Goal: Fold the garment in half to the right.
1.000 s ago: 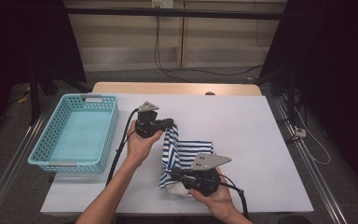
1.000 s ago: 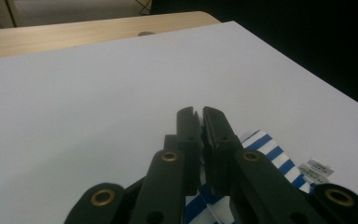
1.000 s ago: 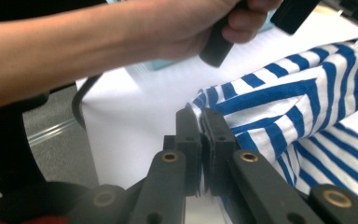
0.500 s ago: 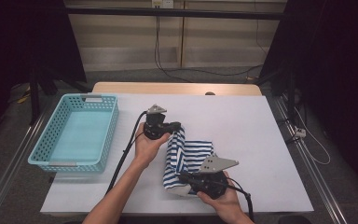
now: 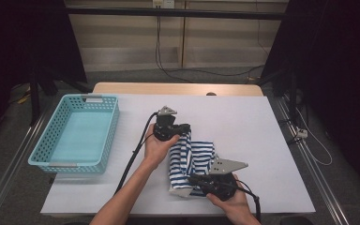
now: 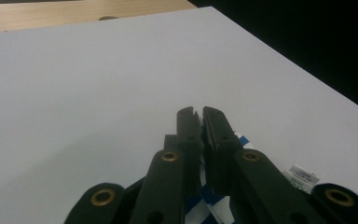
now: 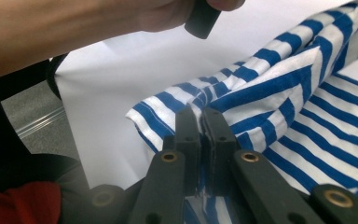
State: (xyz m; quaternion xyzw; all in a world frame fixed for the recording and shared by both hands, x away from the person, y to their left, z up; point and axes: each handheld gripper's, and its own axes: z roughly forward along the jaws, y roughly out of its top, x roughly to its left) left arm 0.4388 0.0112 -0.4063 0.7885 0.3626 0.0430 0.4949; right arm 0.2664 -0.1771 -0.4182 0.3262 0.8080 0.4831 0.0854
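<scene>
Both grippers are pinched tight on the blue-and-white striped cloth (image 5: 191, 159), which lies bunched on the white table (image 5: 262, 140) a little right of centre, near the person's edge. The left gripper (image 5: 183, 131) has its jaws pressed together on the cloth's far corner; in the left gripper view stripes and a small label (image 6: 303, 173) peek out beneath them. The right gripper (image 5: 191, 180) clamps the near edge, its jaws nipping a fold of fabric. A turquoise basket (image 5: 107, 133) sits well apart at the left.
</scene>
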